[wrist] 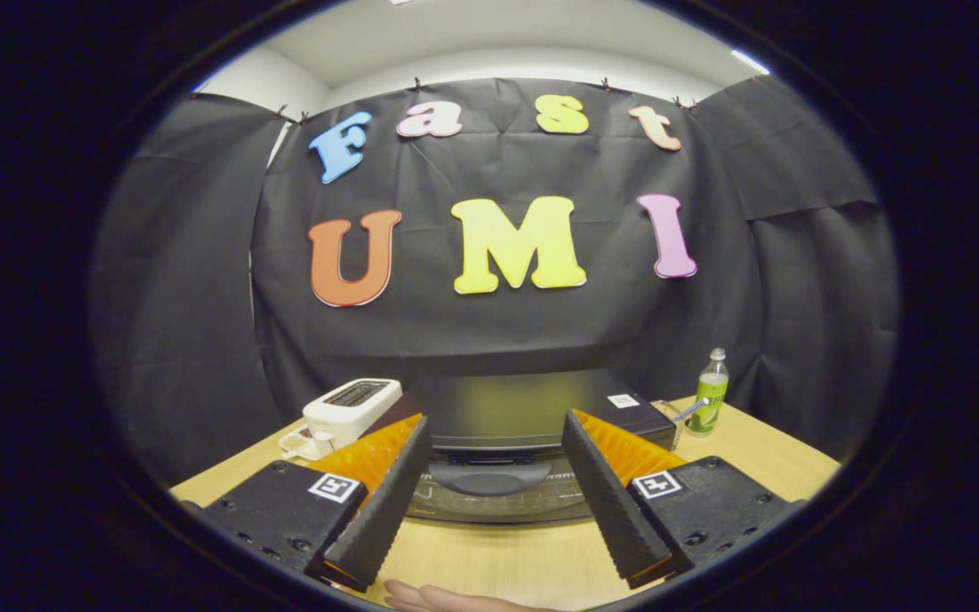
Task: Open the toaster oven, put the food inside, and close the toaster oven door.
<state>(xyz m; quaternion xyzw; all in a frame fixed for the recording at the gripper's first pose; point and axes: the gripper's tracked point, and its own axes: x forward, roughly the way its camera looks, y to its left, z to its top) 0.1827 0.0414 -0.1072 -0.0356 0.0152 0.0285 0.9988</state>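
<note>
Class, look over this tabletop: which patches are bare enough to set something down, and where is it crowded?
Bare wood lies between the open claw and the toaster oven, down to a hand, and on the table right of the green bottle. Crowded: the white toaster and small items beside the oven's left.

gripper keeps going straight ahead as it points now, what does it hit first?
Most likely the toaster oven: its closed door and handle sit between and just beyond the open gripper fingers. Depth is unclear, but nothing stands in between.
</note>
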